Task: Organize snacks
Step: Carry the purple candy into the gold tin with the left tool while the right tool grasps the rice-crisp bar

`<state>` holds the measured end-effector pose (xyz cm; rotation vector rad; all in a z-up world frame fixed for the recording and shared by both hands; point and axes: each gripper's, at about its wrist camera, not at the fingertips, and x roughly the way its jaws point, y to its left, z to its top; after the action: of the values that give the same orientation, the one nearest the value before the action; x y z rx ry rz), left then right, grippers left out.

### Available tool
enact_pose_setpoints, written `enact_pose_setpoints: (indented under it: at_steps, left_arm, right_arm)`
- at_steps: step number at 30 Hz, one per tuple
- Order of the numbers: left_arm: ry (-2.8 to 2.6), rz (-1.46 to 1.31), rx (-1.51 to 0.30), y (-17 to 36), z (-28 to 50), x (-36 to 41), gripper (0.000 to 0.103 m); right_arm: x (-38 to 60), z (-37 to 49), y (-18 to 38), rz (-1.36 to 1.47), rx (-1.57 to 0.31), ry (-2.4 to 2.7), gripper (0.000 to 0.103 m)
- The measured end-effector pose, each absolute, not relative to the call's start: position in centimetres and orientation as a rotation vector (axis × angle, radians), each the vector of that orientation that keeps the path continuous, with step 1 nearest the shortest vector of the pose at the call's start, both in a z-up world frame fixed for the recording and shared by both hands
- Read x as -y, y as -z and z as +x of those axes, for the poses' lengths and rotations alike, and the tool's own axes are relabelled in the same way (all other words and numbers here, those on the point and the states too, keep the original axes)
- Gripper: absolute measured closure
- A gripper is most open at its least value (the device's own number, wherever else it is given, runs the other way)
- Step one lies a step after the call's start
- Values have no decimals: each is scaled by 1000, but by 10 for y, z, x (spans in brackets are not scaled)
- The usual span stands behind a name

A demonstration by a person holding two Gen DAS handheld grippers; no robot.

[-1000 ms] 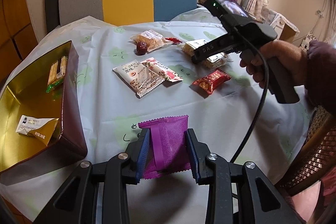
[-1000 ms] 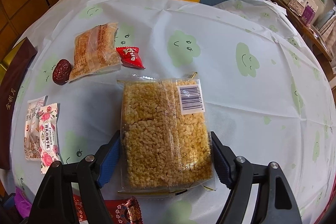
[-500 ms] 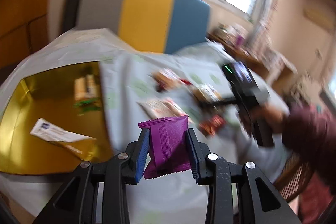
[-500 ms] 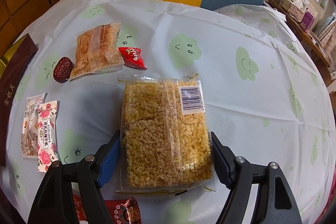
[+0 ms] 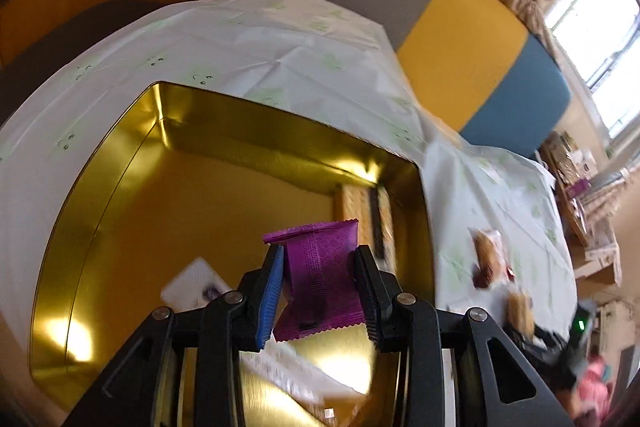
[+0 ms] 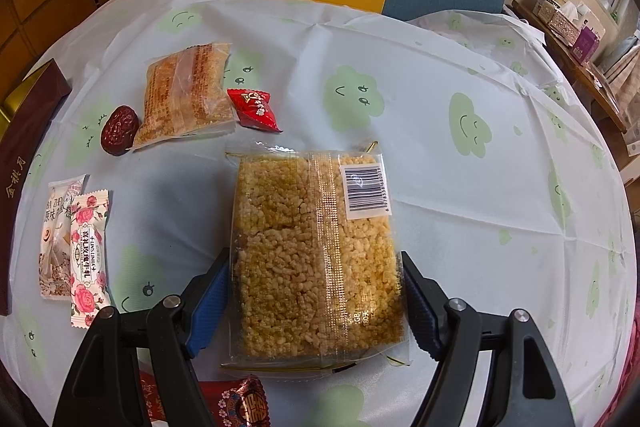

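My left gripper is shut on a purple snack packet, held upright in the air over the open gold tin. On the tin's floor lie a white packet and a biscuit packet. My right gripper points down at the table, its jaws wide and pressed against both long edges of a clear packet of yellow puffed-rice cake, which lies flat on the tablecloth.
Around the rice cake lie an orange pastry packet, a red candy, a dried date, a rose-print packet, a beige packet and a red sweet. The tin's brown wall stands at the left.
My left gripper has swung left with the purple packet, from above the tablecloth to above the gold tin, rolling as it went. The right gripper and the rice cake packet have not moved.
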<state>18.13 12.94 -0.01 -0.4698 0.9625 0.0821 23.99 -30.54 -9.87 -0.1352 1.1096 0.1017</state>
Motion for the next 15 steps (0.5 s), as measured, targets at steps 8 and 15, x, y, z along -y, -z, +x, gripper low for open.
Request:
enact_pose_setpoints:
  at_steps: [8, 15]
  left_arm:
    - [-162, -477, -988, 17, 219, -136, 60]
    - [-158, -407, -945, 13, 204, -132, 47]
  right_arm:
    - [306, 240, 100, -132, -1113, -103, 25]
    - [307, 240, 100, -131, -1114, -104, 25]
